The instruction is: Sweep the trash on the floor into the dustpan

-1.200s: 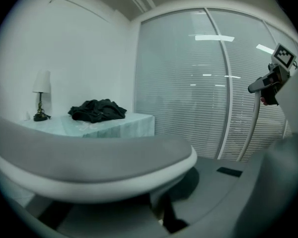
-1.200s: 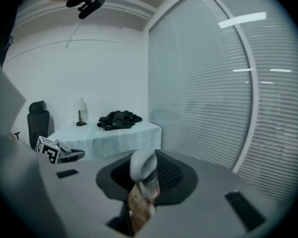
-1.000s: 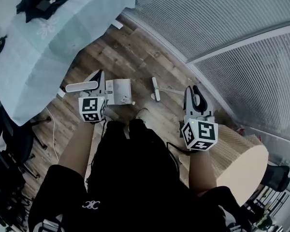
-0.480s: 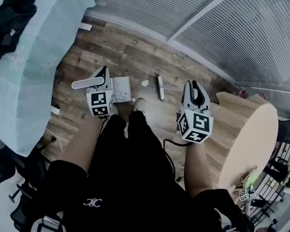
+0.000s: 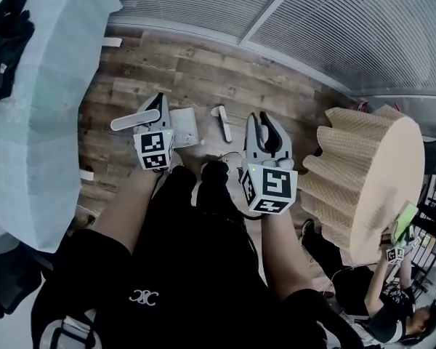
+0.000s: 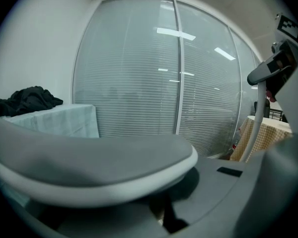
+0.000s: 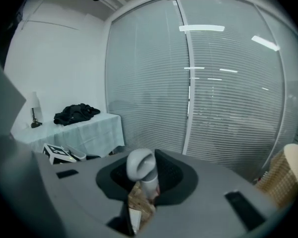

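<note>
The left gripper [image 5: 158, 115] is closed on the dustpan handle [image 5: 134, 120], and the dustpan [image 5: 183, 127] rests on the wooden floor [image 5: 203, 71] beyond the feet. The right gripper [image 5: 263, 129] clamps the broom handle [image 7: 140, 168], with the broom head [image 5: 221, 122] just right of the pan. I can make out no trash, so how much sweeping is left seems unclear

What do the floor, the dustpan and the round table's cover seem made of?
Floor: wood-look planks, matte, with grain and seams; possibly laminate.
Dustpan: smooth pale plastic, probably, judging by its even moulded surface.
Round table's cover: tan fabric, hanging in soft folds.
</note>
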The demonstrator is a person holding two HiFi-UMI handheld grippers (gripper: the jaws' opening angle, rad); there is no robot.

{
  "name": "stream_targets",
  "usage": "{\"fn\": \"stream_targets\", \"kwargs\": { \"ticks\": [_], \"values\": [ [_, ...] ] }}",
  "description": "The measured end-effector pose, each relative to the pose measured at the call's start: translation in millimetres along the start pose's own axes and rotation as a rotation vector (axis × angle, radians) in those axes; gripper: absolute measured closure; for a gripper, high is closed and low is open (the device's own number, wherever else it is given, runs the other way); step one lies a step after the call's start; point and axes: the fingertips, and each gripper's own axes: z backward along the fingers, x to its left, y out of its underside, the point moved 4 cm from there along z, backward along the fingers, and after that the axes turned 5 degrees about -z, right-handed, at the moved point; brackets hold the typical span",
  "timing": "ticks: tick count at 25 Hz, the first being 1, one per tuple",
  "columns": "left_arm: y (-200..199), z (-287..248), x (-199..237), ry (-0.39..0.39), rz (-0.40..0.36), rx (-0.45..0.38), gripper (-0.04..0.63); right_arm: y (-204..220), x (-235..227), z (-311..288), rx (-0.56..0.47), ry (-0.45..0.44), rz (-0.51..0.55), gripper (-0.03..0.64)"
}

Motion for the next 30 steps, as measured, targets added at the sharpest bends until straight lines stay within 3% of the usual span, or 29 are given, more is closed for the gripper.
{"fn": "stream_targets", "kwargs": {
  "ticks": [7, 15, 19, 25, 30],
  "values": [
    [4.9, 6.8, -8.3, 0.034, -0.022, -0.009, 0.598, -1.0, 38.8, 10.8, 0.007, -0.148, -0.021, 0.532],
    [6.1, 13.5, 1.7, 0.025, 0.009, -0.006, 0.597, -30.2, 42.4, 16.0, -0.02, -0.193, -0.079, 0.533],
    [-19.0, 30.7, -0.6, 0.048, -0.058, -0.04, 0.598, -63.7, 49.8, 31.0, -0.077, -0.23, -0.04, 0.532],
    [-67.5, 53.9, 0.3, 0.064, -0.106, -0.085, 0.598, -110.6, 40.4, 51.9, -0.167, -0.188, 0.01, 0.532],
    [-124.4, 82.7, 5.6, 0.114, -0.138, -0.113, 0.598, -113.6, 34.8, 53.1, -0.168, -0.112, 0.023, 0.532]
  ]
}}
